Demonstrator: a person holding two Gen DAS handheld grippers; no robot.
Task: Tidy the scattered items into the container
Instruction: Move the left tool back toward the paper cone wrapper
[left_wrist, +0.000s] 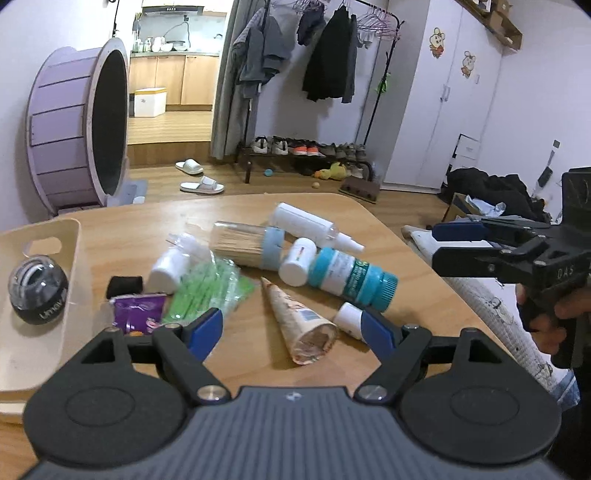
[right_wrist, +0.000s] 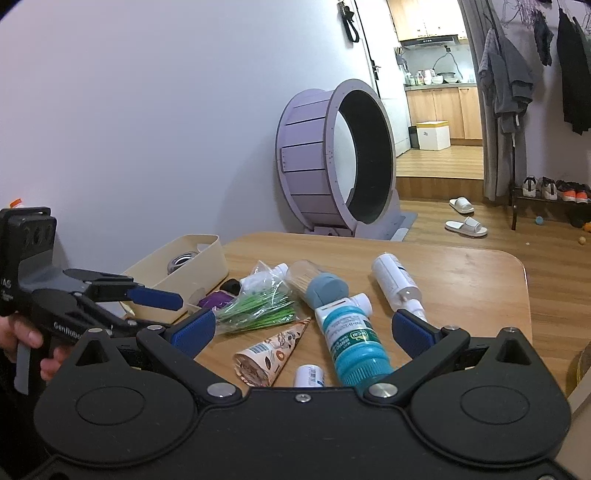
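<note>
A beige container at the table's left holds a black gyro ball. Scattered beside it lie a paper cone, a teal bottle, a white spray bottle, a toothpick jar, a green bag, a purple packet and a small white tube. My left gripper is open just above the cone's wide end. My right gripper is open over the teal bottle's near end, holding nothing.
The wooden table ends in a rounded far edge. A purple cat wheel stands on the floor behind the container. A patterned bed cover lies right of the table. A hand grips the right tool.
</note>
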